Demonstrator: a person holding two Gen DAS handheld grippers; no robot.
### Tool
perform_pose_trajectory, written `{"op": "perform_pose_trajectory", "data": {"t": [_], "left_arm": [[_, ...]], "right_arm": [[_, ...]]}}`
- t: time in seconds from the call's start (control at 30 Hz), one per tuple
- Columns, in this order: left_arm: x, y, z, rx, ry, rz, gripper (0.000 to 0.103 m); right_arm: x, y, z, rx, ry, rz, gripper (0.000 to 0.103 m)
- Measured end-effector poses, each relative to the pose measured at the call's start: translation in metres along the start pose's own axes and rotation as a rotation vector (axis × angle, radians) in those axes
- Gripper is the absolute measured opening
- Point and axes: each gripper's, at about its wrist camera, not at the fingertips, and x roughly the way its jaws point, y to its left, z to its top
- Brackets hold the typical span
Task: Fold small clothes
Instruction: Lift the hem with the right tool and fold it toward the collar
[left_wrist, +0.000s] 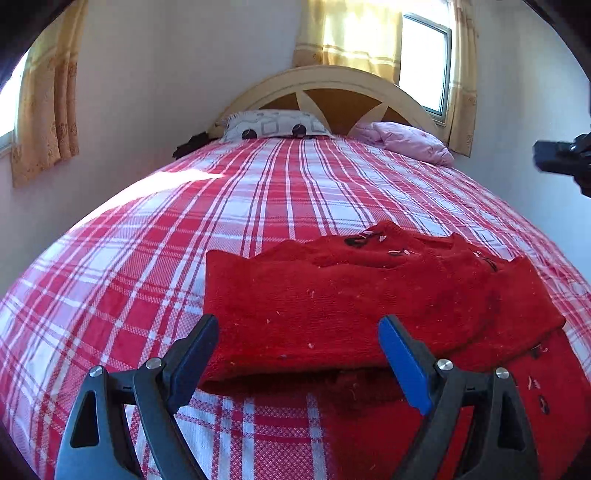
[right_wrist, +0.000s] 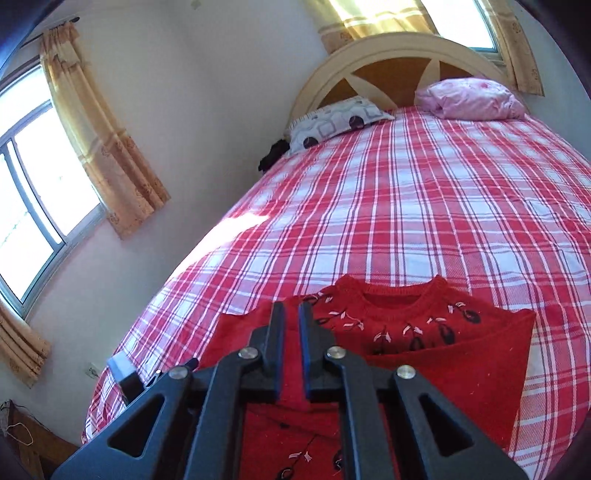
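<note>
A small red knit sweater (left_wrist: 369, 299) with black and white embroidery lies on the red plaid bed (left_wrist: 258, 206), its sleeves folded over the body. My left gripper (left_wrist: 299, 332) is open, its jaws wide apart just above the sweater's near folded edge, holding nothing. In the right wrist view the sweater (right_wrist: 424, 343) shows its round neckline and a sleeve folded across. My right gripper (right_wrist: 291, 314) hovers above the sweater's left side with its jaws nearly together and nothing between them. The right gripper also shows at the right edge of the left wrist view (left_wrist: 565, 158).
A patterned pillow (left_wrist: 273, 125) and a pink pillow (left_wrist: 410, 142) lie at the arched headboard (left_wrist: 332, 85). A dark object (left_wrist: 190, 144) sits at the bed's far left edge. Curtained windows are on the left wall (right_wrist: 37, 192) and behind the headboard.
</note>
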Motion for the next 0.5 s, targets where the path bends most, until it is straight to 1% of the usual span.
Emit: {"op": "perform_pose_trajectory", "data": {"t": [0.07, 0.13, 0.2, 0.27, 0.33, 0.43, 0.47, 0.5], "left_arm": [[0.001, -0.002, 0.001, 0.003, 0.01, 0.005, 0.089], [0.001, 0.002, 0.001, -0.021, 0.011, 0.004, 0.089], [0.0, 0.007, 0.002, -0.047, 0.01, -0.015, 0.089], [0.002, 0.006, 0.001, -0.04, 0.02, -0.014, 0.089], [-0.001, -0.003, 0.0, 0.007, 0.025, -0.032, 0.089], [0.0, -0.017, -0.005, 0.072, 0.051, -0.067, 0.089], [0.002, -0.019, -0.006, 0.084, 0.069, -0.069, 0.089], [0.007, -0.023, -0.008, 0.103, 0.1, -0.069, 0.089]], "right_arm": [[0.015, -0.002, -0.009, -0.022, 0.061, -0.028, 0.014], [0.032, -0.008, -0.024, -0.043, 0.139, -0.068, 0.023], [0.047, -0.025, -0.044, -0.014, 0.184, -0.097, 0.057], [0.058, -0.042, -0.055, 0.027, 0.228, -0.115, 0.059], [0.069, -0.058, -0.062, 0.069, 0.251, -0.146, 0.059], [0.086, -0.072, -0.066, 0.124, 0.288, -0.145, 0.059], [0.092, -0.074, -0.066, 0.128, 0.301, -0.148, 0.056], [0.096, -0.074, -0.067, 0.133, 0.311, -0.143, 0.048]]}}
